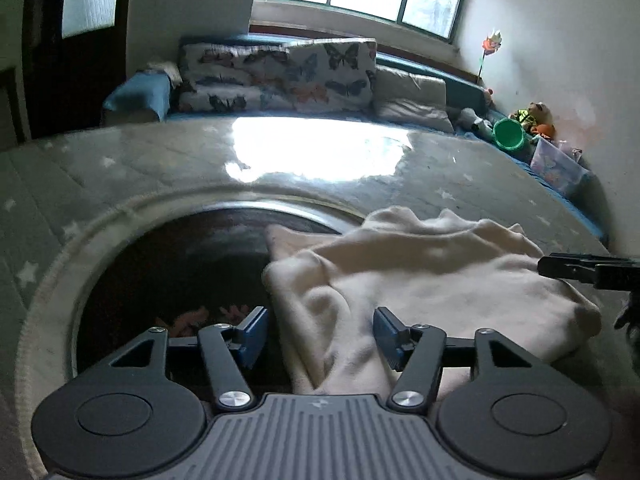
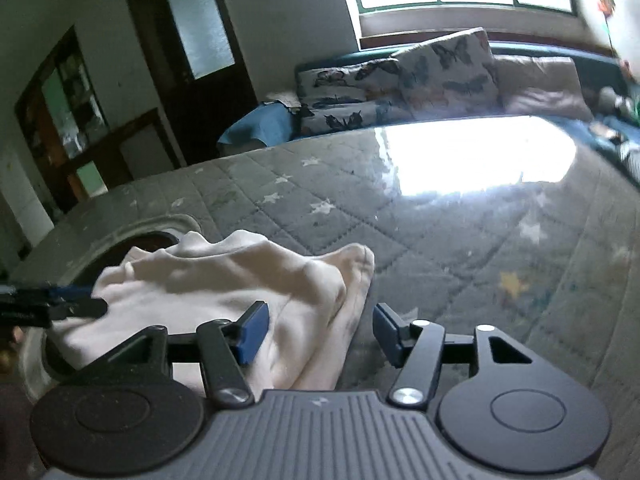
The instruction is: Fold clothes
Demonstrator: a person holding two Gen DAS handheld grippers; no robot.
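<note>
Both views motion-blurred and window glare blows out the mid-frame quilt [image 2: 460, 240]; garment type unreadable, just a cream cloth [image 1: 420, 280] bunched on the quilted bed cover, its left part over a dark round opening [image 1: 168, 280] whose contents I can't make out. Cloth's near edge is cut off behind both gripper bodies. Left hand-held gripper [image 1: 322, 338]: jaws spread, cloth fold runs between the pads, pads not pressing it. Right hand-held gripper [image 2: 320, 334]: jaws spread, cloth's right edge lies between, nearer the left pad, no pinch. Each one's tip pokes into the other's view at frame edge, over the cloth.
</note>
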